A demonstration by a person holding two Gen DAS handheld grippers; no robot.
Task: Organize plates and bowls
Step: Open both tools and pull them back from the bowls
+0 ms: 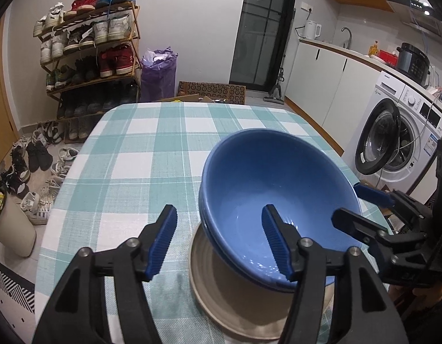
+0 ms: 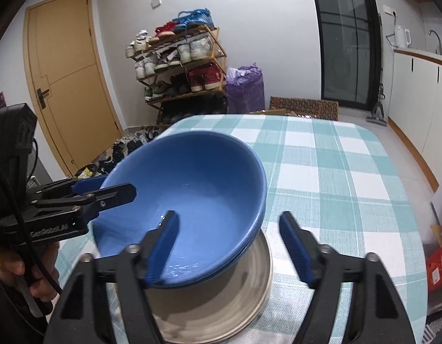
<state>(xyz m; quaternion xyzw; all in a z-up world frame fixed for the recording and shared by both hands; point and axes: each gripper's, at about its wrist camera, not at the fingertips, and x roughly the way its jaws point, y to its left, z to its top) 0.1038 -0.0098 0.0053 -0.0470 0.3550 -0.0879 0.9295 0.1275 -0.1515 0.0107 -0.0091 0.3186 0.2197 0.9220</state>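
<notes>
Two blue bowls, nested, sit tilted on a stack of grey plates.

Both grippers stand open astride the bowl rim, no pad pressing it: the left gripper at one side, the right gripper opposite. The blue bowls rest on the plates, at the near edge of the checked tablecloth.

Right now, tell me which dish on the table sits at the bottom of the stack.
The pale plate: flat and off-white, it lies on the checked tablecloth, while the blue bowls rest on it.
</notes>
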